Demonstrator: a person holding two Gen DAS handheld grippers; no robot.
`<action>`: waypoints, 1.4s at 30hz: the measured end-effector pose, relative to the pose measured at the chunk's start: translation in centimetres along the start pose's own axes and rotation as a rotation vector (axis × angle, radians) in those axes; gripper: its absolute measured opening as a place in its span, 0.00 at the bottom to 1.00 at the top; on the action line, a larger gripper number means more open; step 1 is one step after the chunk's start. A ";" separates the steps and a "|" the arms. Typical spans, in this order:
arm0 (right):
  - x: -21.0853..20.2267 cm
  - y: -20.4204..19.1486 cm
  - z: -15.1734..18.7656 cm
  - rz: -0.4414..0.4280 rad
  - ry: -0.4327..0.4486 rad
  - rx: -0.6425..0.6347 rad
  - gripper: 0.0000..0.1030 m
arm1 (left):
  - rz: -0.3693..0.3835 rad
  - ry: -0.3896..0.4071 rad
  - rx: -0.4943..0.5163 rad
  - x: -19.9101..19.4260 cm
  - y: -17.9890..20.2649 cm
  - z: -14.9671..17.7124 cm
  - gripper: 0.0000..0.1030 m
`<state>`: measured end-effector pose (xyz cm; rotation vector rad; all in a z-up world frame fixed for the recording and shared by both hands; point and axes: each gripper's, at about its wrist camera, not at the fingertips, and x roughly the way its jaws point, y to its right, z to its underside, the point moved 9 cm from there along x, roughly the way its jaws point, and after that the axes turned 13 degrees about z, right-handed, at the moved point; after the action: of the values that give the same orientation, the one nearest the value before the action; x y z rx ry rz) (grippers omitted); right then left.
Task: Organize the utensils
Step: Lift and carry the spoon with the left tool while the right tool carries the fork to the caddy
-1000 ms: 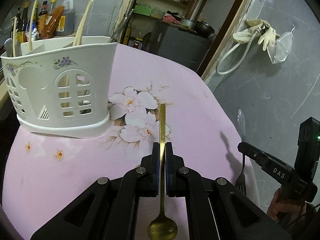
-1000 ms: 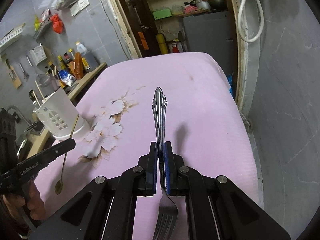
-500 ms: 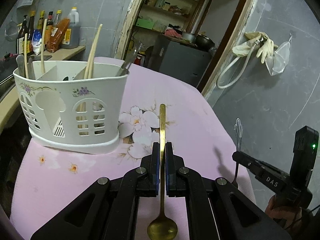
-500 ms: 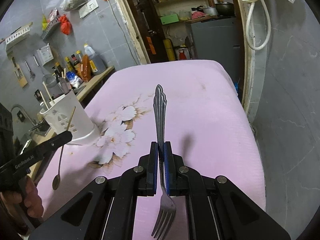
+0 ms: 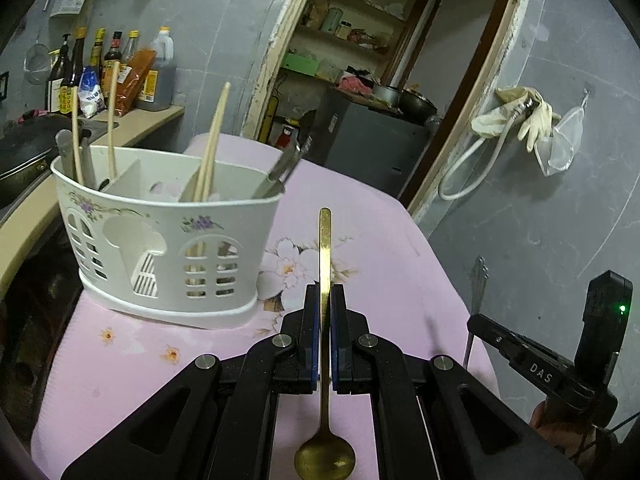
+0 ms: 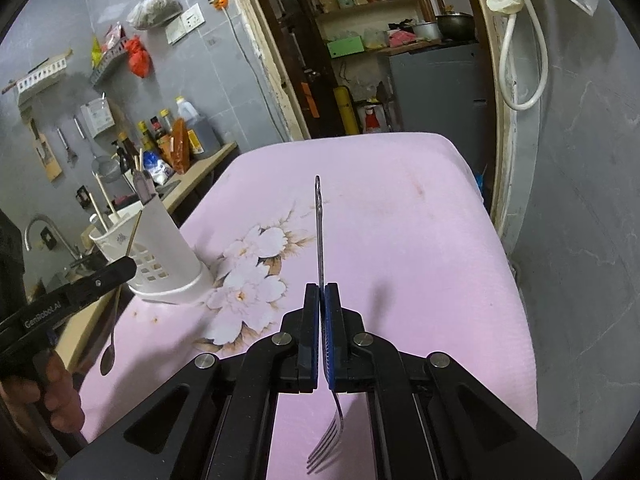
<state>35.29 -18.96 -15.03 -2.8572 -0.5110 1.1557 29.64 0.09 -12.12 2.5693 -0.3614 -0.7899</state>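
My left gripper (image 5: 325, 300) is shut on a gold spoon (image 5: 325, 264), handle pointing forward, bowl toward the camera, held above the table. A white utensil caddy (image 5: 160, 248) with chopsticks and cutlery stands just left of it. My right gripper (image 6: 321, 300) is shut on a silver fork (image 6: 319, 232), handle forward, tines toward the camera. The right gripper and its fork show at the right of the left wrist view (image 5: 476, 320). The left gripper with the spoon shows at the left of the right wrist view (image 6: 124, 268), next to the caddy (image 6: 160, 256).
The table wears a pink cloth with a flower print (image 6: 400, 240). A counter with sauce bottles (image 5: 120, 76) runs along the left behind the caddy. A grey wall (image 6: 580, 240) stands close on the right. A doorway with shelves lies beyond the far table edge.
Both grippers have risen and tilted up, so the caddy's open top now shows. The fork has rolled to an edge-on view. Both grips are unchanged.
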 end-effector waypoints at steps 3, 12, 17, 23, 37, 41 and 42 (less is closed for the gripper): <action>-0.9 -0.5 -0.8 -0.012 0.029 -0.005 0.00 | -0.009 0.038 -0.004 -0.8 -0.1 -0.9 0.02; -2.6 -2.2 -4.1 -0.031 0.141 -0.025 0.00 | -0.032 0.126 -0.016 -3.1 -1.2 -4.0 0.02; -2.9 -3.4 -6.1 -0.041 0.174 -0.037 0.00 | -0.040 0.160 -0.030 -4.3 -2.2 -5.6 0.02; -3.9 -5.6 -8.6 -0.077 0.209 -0.051 0.00 | -0.064 0.223 -0.025 -6.7 -3.7 -8.5 0.02; -7.5 -13.2 -14.2 -0.181 0.320 -0.070 0.00 | -0.042 0.407 -0.070 -11.8 -10.7 -17.3 0.02; -7.6 -15.6 -15.3 -0.205 0.347 -0.066 0.00 | -0.027 0.429 -0.085 -12.2 -12.9 -18.5 0.02; -7.4 -16.2 -15.4 -0.210 0.351 -0.065 0.00 | -0.023 0.429 -0.086 -12.1 -13.5 -18.7 0.02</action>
<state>36.01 -4.25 3.36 -2.8771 -0.8119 0.6005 32.41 22.28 1.24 2.5745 -0.1593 -0.2395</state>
